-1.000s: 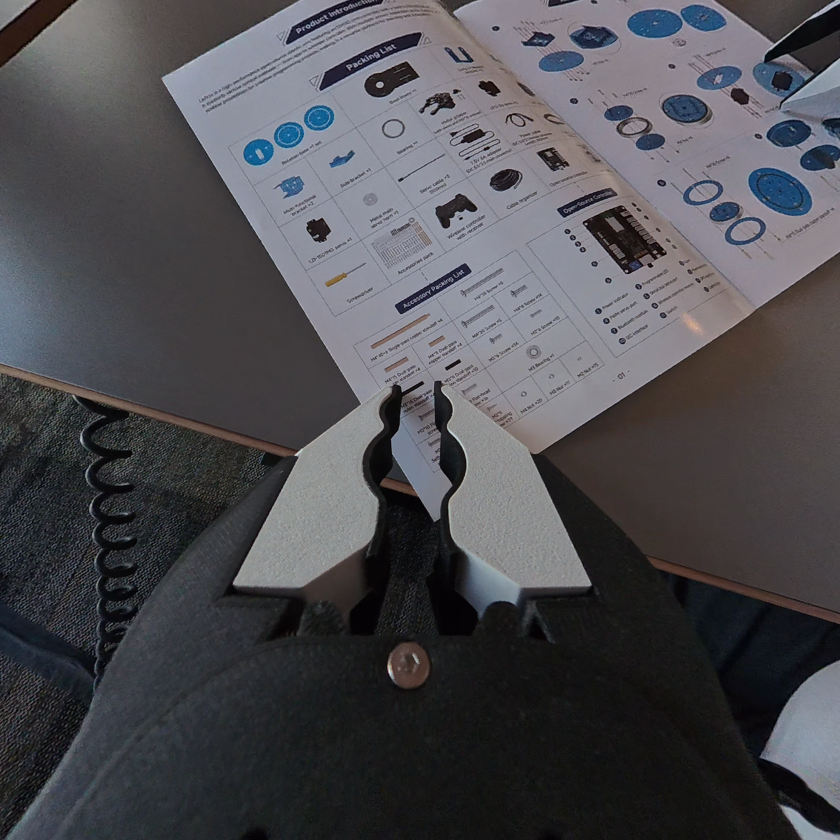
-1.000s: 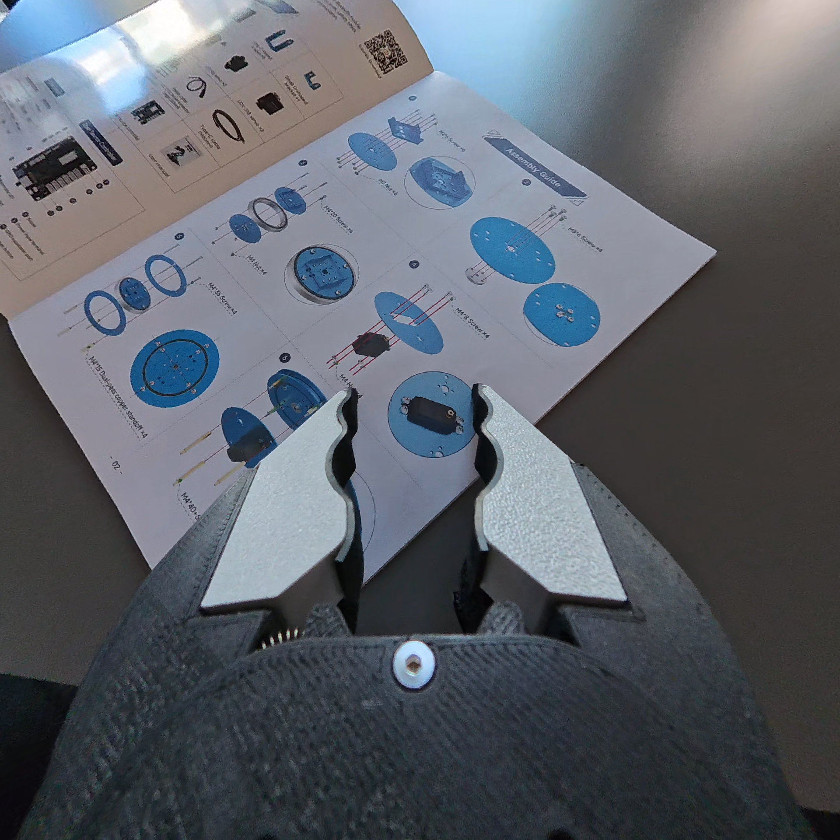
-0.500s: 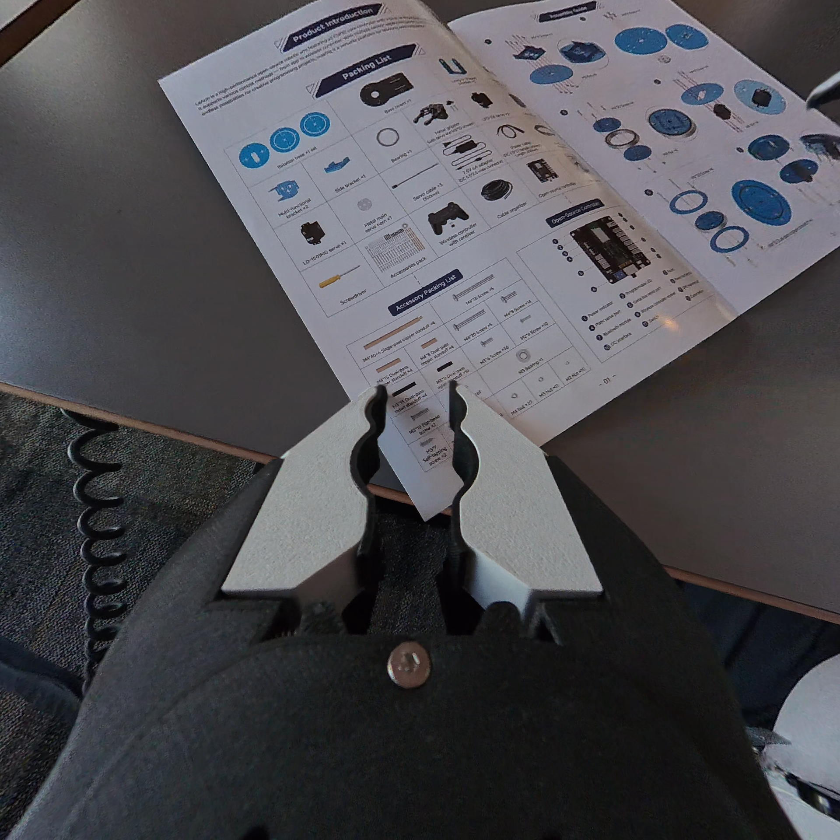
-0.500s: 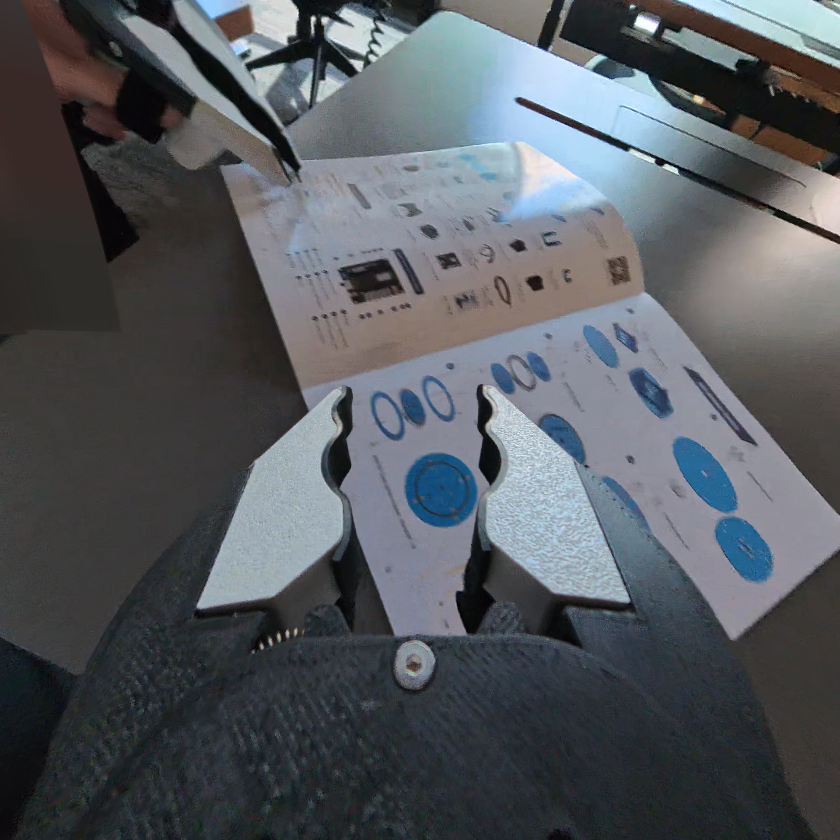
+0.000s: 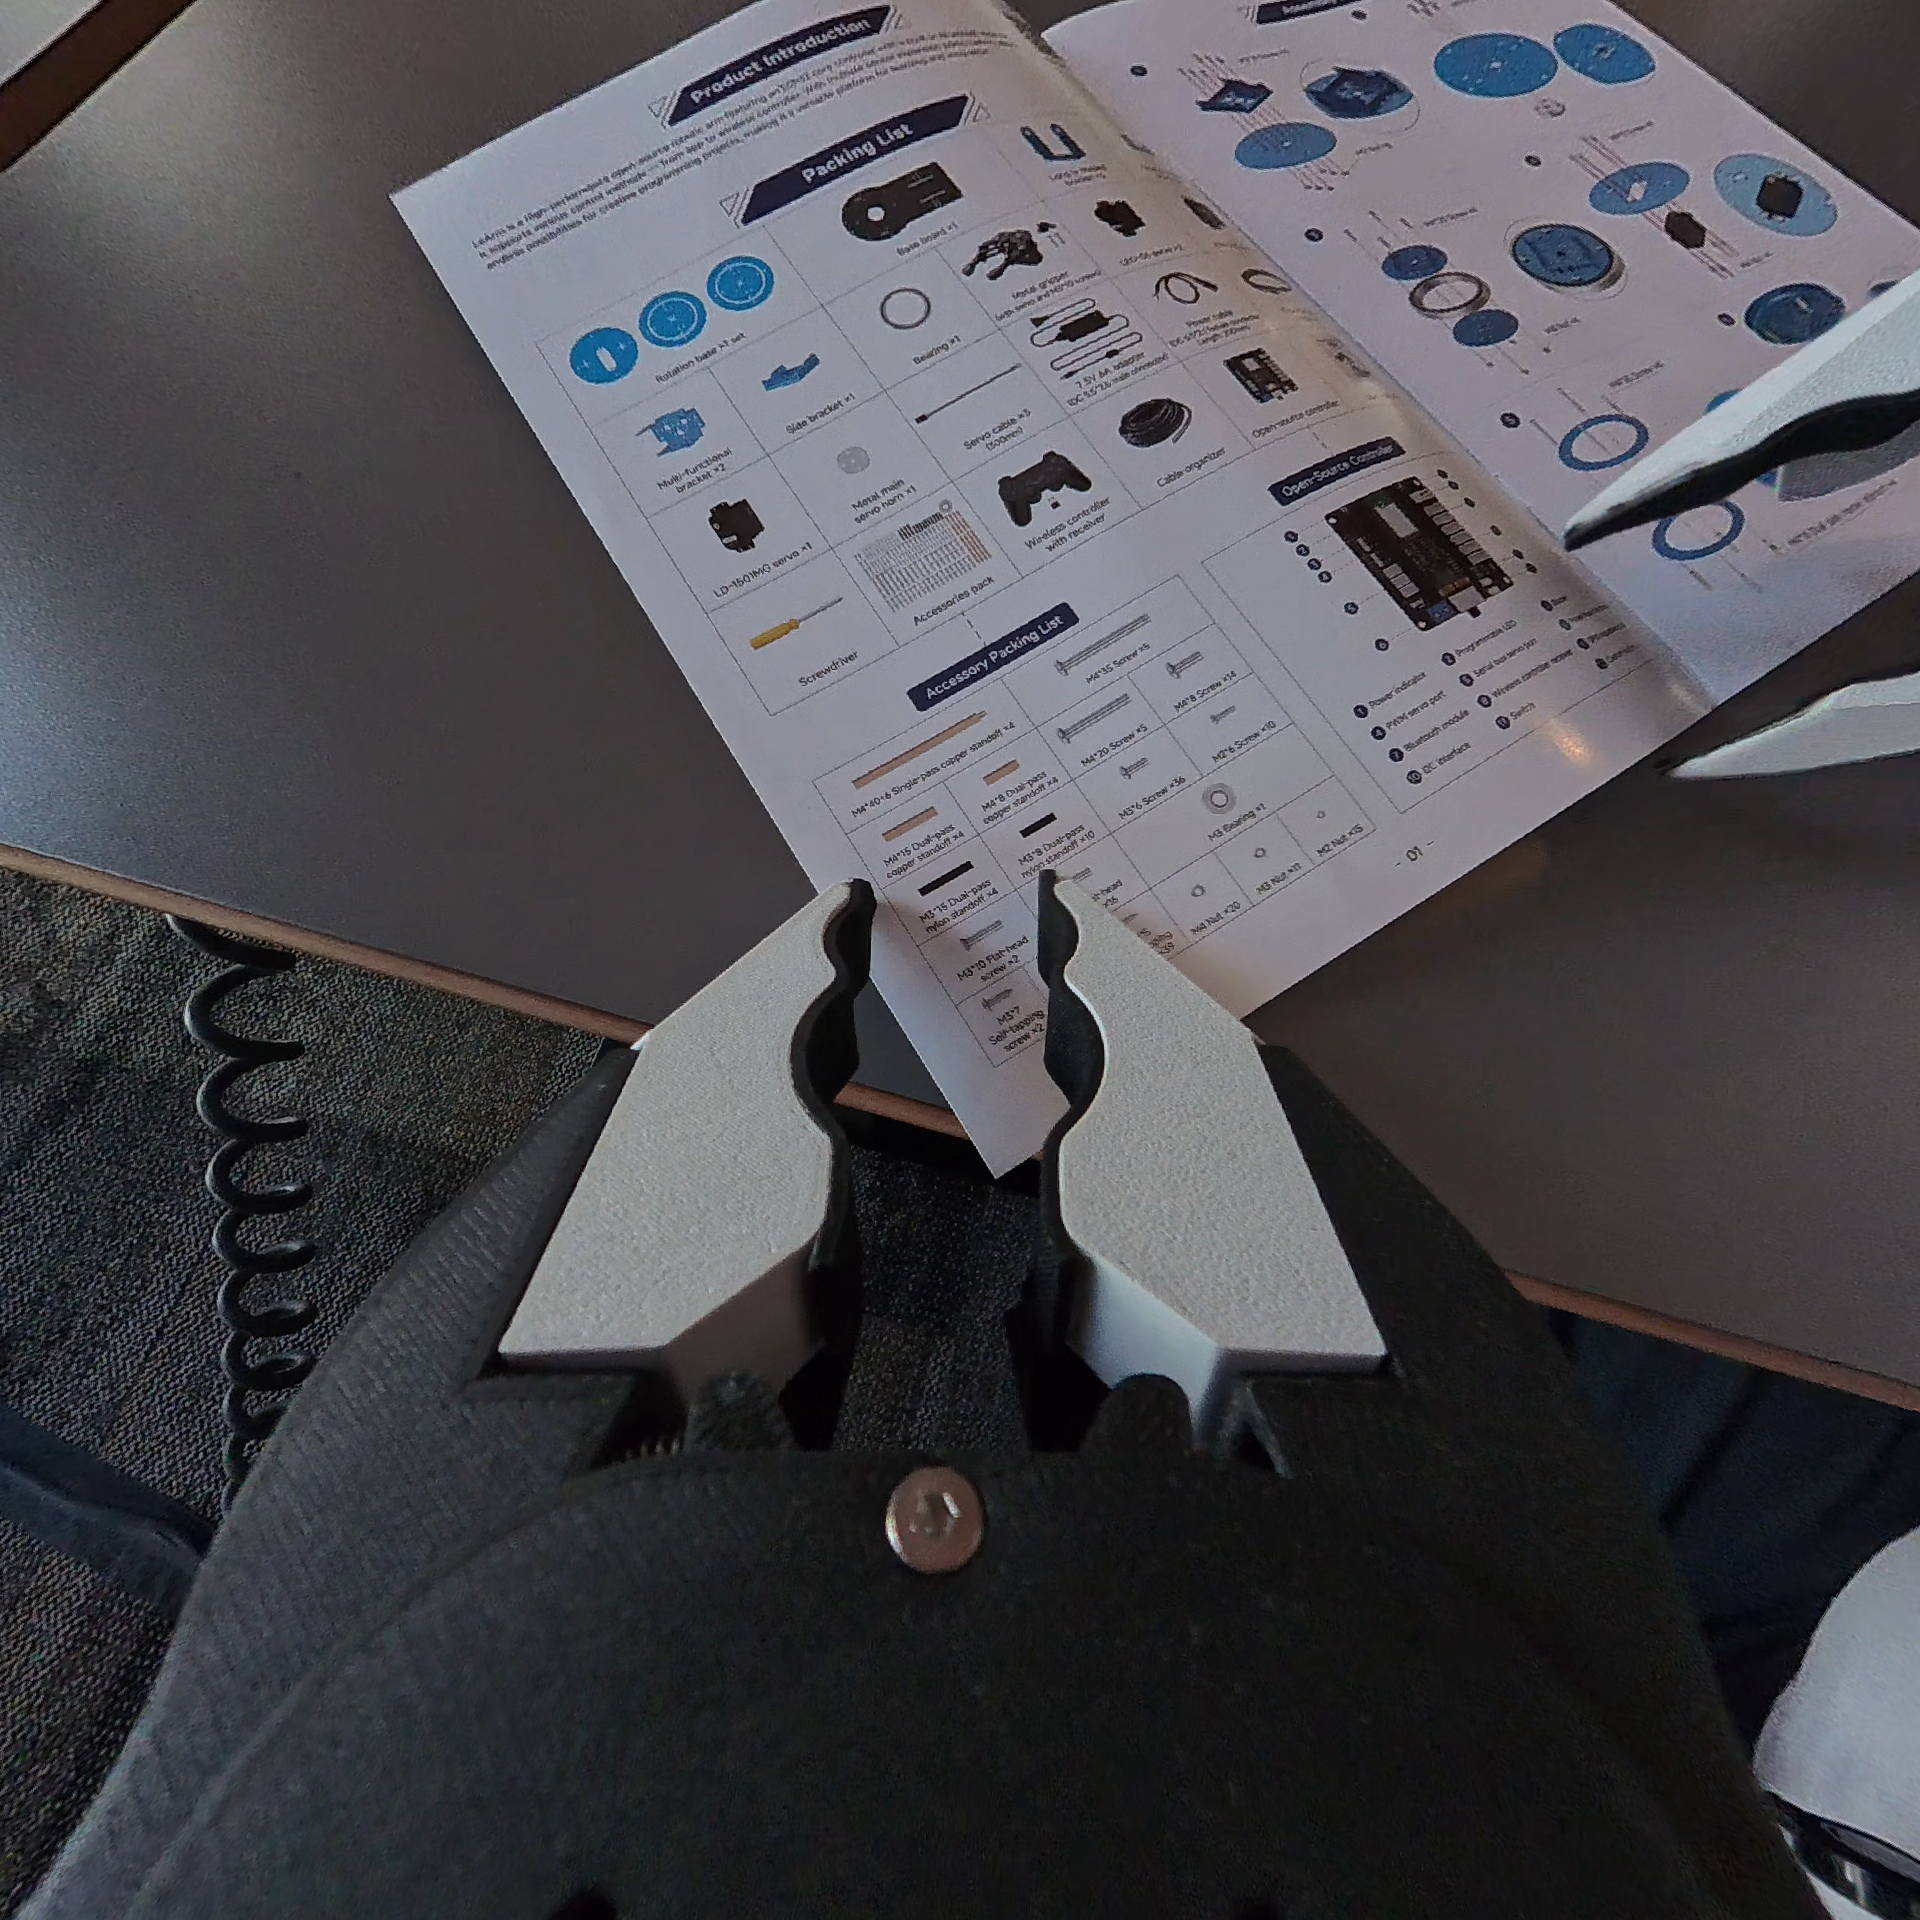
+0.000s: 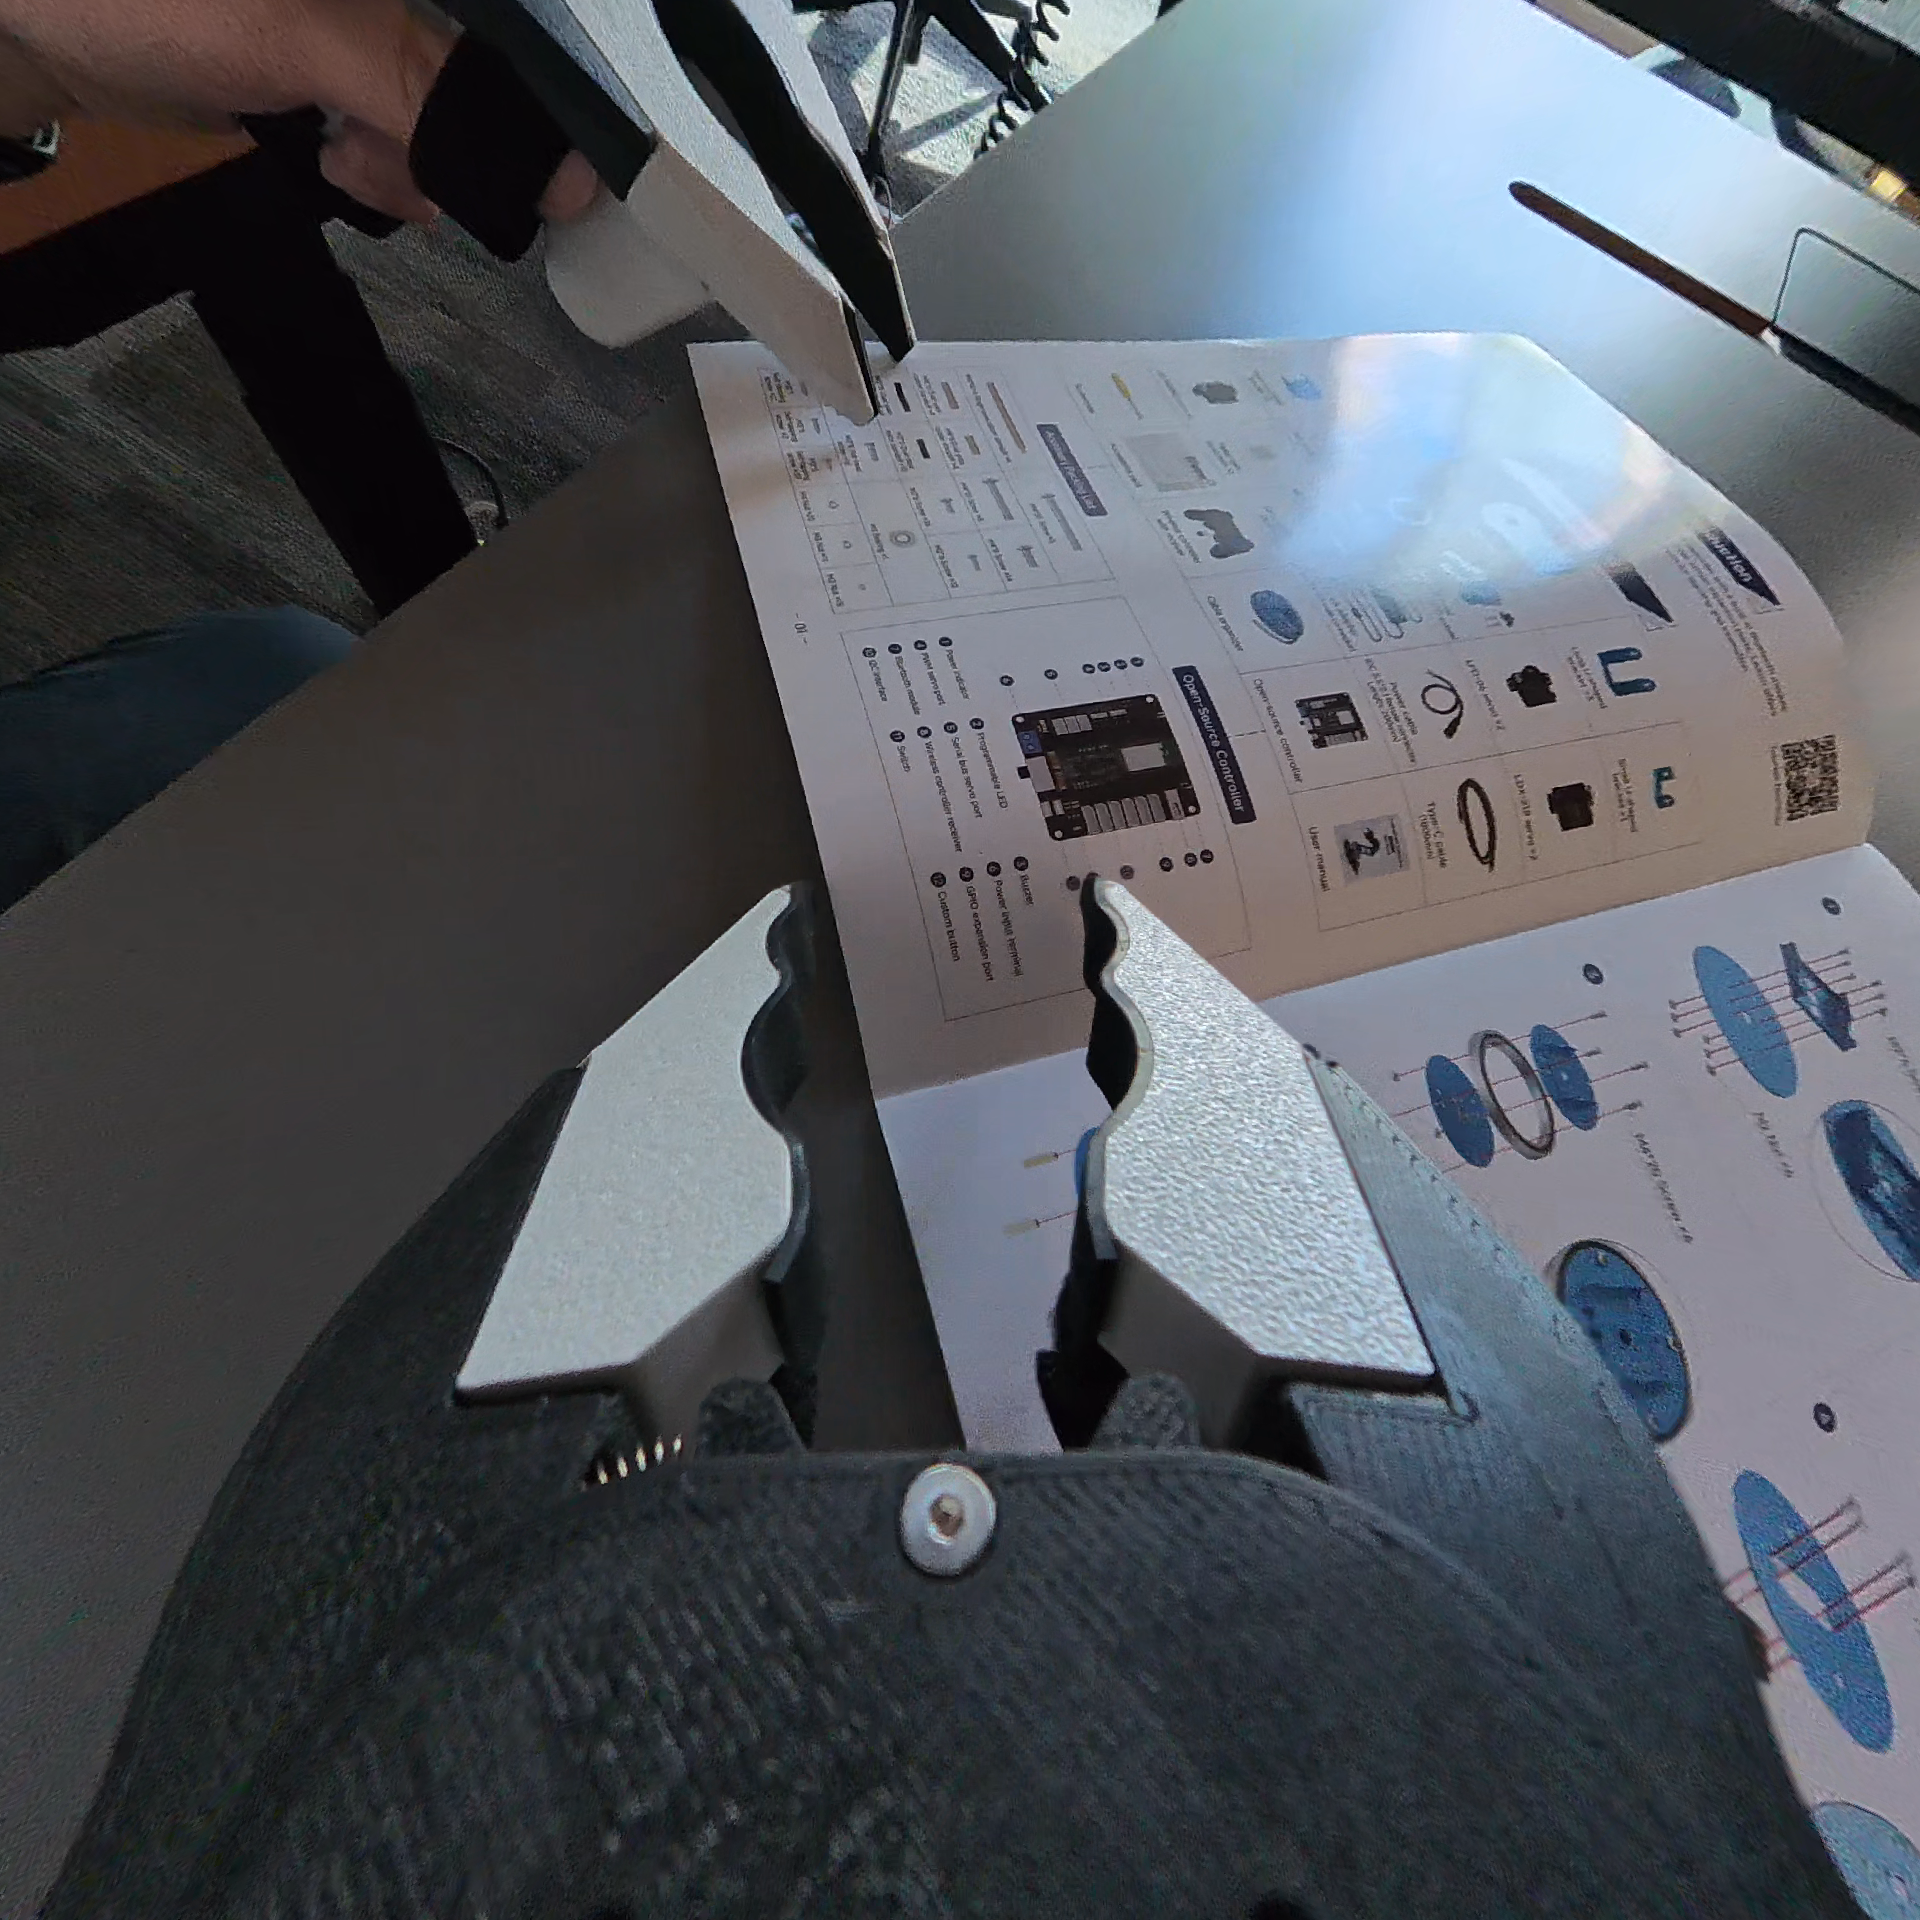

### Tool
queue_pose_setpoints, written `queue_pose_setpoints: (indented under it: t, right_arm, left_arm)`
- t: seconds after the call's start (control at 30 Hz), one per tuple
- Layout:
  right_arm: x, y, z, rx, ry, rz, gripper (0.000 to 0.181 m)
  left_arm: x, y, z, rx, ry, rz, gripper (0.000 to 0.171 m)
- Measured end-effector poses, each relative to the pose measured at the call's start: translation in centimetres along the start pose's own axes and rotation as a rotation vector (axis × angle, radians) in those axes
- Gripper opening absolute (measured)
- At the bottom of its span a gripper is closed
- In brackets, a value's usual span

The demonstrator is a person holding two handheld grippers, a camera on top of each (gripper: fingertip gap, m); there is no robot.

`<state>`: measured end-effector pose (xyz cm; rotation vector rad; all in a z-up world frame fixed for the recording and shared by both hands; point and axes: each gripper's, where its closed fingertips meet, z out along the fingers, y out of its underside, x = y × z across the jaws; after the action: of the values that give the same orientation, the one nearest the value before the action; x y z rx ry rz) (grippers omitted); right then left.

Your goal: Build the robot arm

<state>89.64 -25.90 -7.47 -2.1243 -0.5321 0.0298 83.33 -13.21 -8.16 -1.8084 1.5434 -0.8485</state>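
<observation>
An open white booklet [image 5: 1039, 468] with blue and black part drawings lies on a dark grey table [image 5: 260, 520]. Its near left corner overhangs the table edge. My left gripper [image 5: 951, 904] is open, and that corner shows between its jaws. My right gripper [image 6: 951, 894] is open and empty over the booklet's [image 6: 1351, 623] near edge by the spine, one finger over bare table [image 6: 416, 831], the other over the page. It also shows at the right of the left wrist view [image 5: 1621, 655]. The left gripper [image 6: 883, 384] shows far off in the right wrist view, held by a hand [image 6: 364, 156].
The table edge runs just behind my left fingertips, with grey carpet [image 5: 104, 1143] and a black coiled cable [image 5: 249, 1195] below it. A white object [image 5: 1849, 1714] shows at the lower right. A long dark slot [image 6: 1631, 260] crosses the far tabletop. My hands' fingertips stand some 15 cm from each other. The long dark slot [image 6: 1631, 260] is about 30 cm from my left fingertips and 40 cm from my right.
My left gripper's jaws have opened wider around the page corner. My right gripper has swung from the right page's near corner to the near edge by the spine, still open.
</observation>
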Motion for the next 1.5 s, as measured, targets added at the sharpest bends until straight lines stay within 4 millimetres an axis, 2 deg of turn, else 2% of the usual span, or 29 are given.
queue_pose_setpoints:
  t: [0.3, 0.37, 0.47, 0.53, 0.63, 0.67, 0.77, 0.83, 0.93, 1.07, 1.1, 1.23, 1.3, 1.37, 1.43, 1.5]
  right_arm:
    - [0.8, 1.0, 0.5, -0.055, -0.021, 0.057, 0.053]
    - [0.4, 0.5, -0.1, -0.050, -0.059, 0.052, 0.063]
    - [1.9, -2.5, -2.3, -0.020, -0.006, 0.008, 0.061]
    - [4.3, -4.8, -4.2, -0.035, 0.095, -0.025, 0.061]
    - [9.0, -7.5, -6.8, -0.117, 0.285, -0.047, 0.060]
    - [10.0, -8.7, -7.5, -0.124, 0.313, -0.040, 0.058]
    - [11.3, -12.1, -8.8, -0.127, 0.300, -0.005, 0.045]
    - [11.8, -12.9, -9.3, -0.170, 0.279, 0.040, 0.044]
    - [13.0, -11.6, -9.4, -0.248, 0.308, 0.091, 0.035]
    - [13.4, -6.6, -9.8, -0.523, 0.292, 0.085, 0.033]
    - [13.7, -6.3, -9.8, -0.562, 0.298, 0.073, 0.032]
    - [13.8, -7.2, -7.9, -0.528, 0.222, 0.114, 0.028]
    - [14.3, -6.6, -7.9, -0.585, 0.233, 0.116, 0.028]
    - [14.8, -6.9, -7.5, -0.591, 0.231, 0.087, 0.025]
    - [14.1, -7.2, -6.6, -0.585, 0.158, 0.040, 0.010]
    - [13.3, -6.9, -5.8, -0.609, 0.100, 0.021, 0.008]
  left_arm:
    - [-0.1, 0.2, -0.1, -0.001, -0.008, 0.024, 0.029]
    - [0.1, 0.1, -0.1, 0.002, 0.003, 0.016, 0.034]
    - [0.3, -0.8, -0.9, 0.042, 0.039, -0.020, 0.039]
    - [0.0, -2.2, -2.5, 0.094, 0.033, -0.026, 0.039]
    - [-0.5, -4.1, -5.7, 0.143, -0.016, 0.002, 0.043]
    - [-0.5, -4.7, -6.8, 0.153, -0.033, 0.007, 0.046]
    - [0.0, -6.4, -10.3, 0.222, -0.043, -0.001, 0.046]
    - [0.2, -6.7, -12.0, 0.240, -0.046, -0.021, 0.048]
    - [-0.2, -5.5, -13.3, 0.198, -0.065, -0.053, 0.051]
    - [-1.7, -4.3, -14.5, 0.169, -0.125, -0.063, 0.050]
    - [-2.0, -4.5, -14.7, 0.181, -0.136, -0.070, 0.050]
    - [-2.3, -4.8, -14.8, 0.178, -0.135, -0.058, 0.049]
    - [-2.9, -4.2, -14.8, 0.153, -0.171, -0.047, 0.047]
    - [-3.7, -3.3, -14.6, 0.120, -0.201, -0.043, 0.048]
    - [-4.3, -3.1, -14.6, 0.110, -0.206, -0.052, 0.046]
    - [-4.4, -3.3, -14.5, 0.126, -0.188, -0.064, 0.044]
